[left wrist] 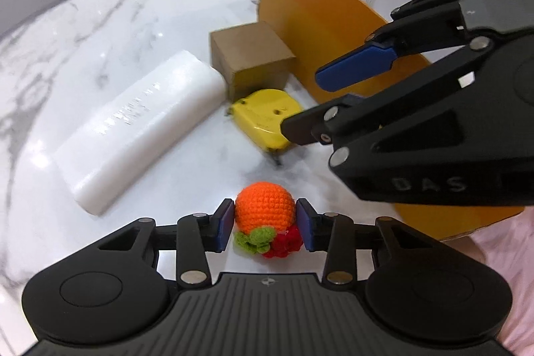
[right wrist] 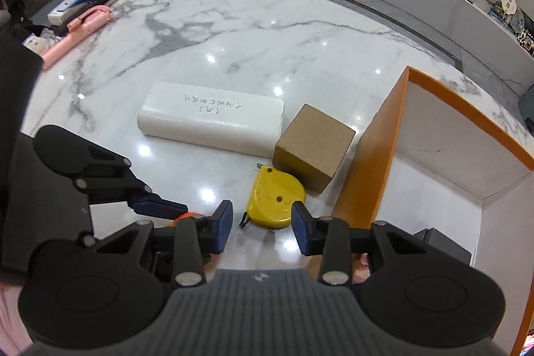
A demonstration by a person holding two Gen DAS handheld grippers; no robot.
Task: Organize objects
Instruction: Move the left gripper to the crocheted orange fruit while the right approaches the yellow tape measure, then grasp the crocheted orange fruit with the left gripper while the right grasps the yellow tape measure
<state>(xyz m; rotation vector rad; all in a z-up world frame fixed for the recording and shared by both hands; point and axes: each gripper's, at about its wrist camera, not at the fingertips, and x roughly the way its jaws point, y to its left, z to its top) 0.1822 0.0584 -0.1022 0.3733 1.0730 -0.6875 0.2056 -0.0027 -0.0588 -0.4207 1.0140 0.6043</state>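
Observation:
A crocheted orange fruit (left wrist: 265, 206) with green leaves and a red part lies on the marble table (left wrist: 133, 22). My left gripper (left wrist: 265, 222) is shut on it, with a blue pad pressed against each side. A yellow tape measure (right wrist: 275, 199) lies beside a brown cardboard cube (right wrist: 313, 145). My right gripper (right wrist: 262, 227) hangs open over the tape measure's near end, and its pads do not press on it. In the left wrist view the right gripper (left wrist: 302, 102) comes in from the right. One of the left gripper's fingers (right wrist: 160, 209) shows at the left of the right wrist view.
A long white block (right wrist: 213, 122) lies left of the cube. An open orange box (right wrist: 373, 155) with a white inside stands on the right, against the cube. At the table's far left edge lie a pink holder (right wrist: 80, 29) and other small items.

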